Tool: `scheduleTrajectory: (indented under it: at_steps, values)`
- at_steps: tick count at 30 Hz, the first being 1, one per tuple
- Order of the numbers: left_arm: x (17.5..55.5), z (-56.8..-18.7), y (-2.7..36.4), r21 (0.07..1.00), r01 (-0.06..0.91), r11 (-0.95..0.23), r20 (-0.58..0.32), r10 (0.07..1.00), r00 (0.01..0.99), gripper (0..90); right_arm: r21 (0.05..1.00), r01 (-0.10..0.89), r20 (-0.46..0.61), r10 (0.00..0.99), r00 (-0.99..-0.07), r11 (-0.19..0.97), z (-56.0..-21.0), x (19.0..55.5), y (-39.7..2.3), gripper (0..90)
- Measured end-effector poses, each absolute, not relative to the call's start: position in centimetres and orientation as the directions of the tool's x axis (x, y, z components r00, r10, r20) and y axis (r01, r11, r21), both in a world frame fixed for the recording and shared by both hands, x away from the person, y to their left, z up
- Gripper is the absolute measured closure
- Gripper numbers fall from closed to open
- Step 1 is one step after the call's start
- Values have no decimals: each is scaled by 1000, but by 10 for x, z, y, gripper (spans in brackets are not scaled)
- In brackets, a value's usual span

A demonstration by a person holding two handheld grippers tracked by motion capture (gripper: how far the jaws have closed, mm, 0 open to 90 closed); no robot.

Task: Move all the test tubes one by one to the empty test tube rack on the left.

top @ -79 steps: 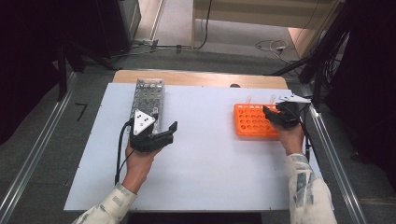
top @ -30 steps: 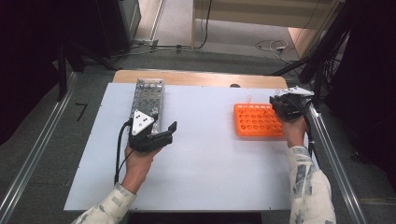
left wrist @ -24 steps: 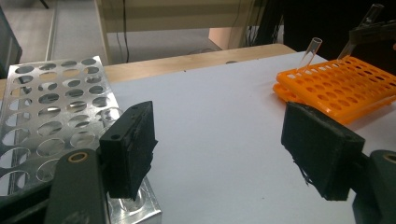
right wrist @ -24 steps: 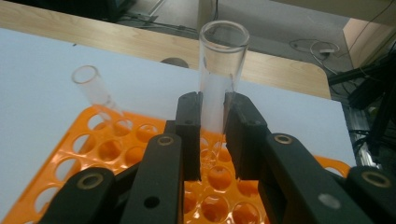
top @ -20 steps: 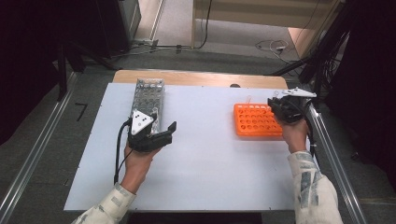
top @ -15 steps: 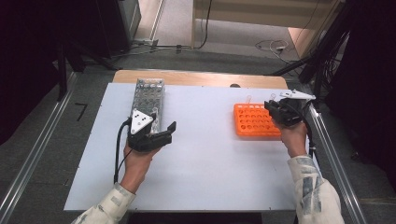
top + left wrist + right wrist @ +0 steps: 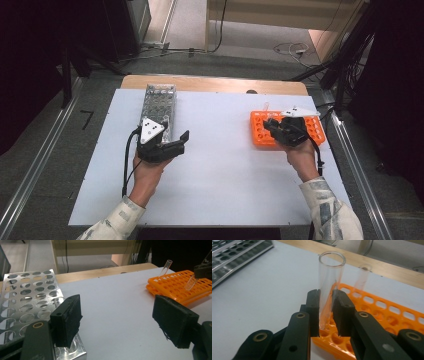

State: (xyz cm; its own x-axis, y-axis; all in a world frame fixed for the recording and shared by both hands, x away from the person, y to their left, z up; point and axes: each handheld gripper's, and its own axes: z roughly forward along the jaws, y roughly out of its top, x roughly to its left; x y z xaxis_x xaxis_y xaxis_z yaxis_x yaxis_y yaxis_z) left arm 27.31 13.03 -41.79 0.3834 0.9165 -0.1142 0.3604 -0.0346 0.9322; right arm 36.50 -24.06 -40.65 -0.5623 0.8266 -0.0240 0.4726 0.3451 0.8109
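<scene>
Transfer of a clear glass test tube (image 7: 329,287) from the orange plastic rack (image 7: 311,131) toward the perforated aluminium rack (image 7: 159,107) is the step I judge to be in hand, and I am at its lifting stage. My right gripper (image 7: 325,312) has its fingers (image 7: 313,312) pinching the tube low on its body, open mouth up, with the rounded bottom hanging just above the orange holes, so the tube looks clear of its slot or very nearly so. In the high view that right gripper (image 7: 280,131) sits over the near left part of the orange rack, at the right side of the white counter (image 7: 220,170). A second clear tube (image 7: 362,277) stands in a far slot of the same rack. My left gripper (image 7: 170,147) rests on the counter just beside the near end of the aluminium rack, its fingers (image 7: 66,320) spread wide with nothing between them; earlier frames and this one show those jaws have just been opening. Next, I think, the tube must be raised until its bottom is free of the orange rim, then carried level across the open counter to the metal rack, kept upright so it does not swing in the pinch. Lowering it calls for lining the rounded tip over one hole before easing down; glass on metal could chip if I come in tilted.
</scene>
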Motion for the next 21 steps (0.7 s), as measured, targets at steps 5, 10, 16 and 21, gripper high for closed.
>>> scheduleTrajectory:
  at_steps: [5,10,16,21]
  values:
    - [273,-418,130,932,361,-34,-116,916,384,231,807,460,-14,792,-611,370,-410,358,-221,735]
    - [273,-418,129,931,363,-39,-112,915,386,231,803,442,-19,759,-650,399,-413,354,-201,735]
    - [274,-420,126,927,371,-57,-104,911,399,203,795,429,-20,725,-689,429,-417,353,-178,735]
    - [274,-420,125,925,375,-60,-104,910,402,201,790,413,-22,695,-719,453,-420,351,-160,735]
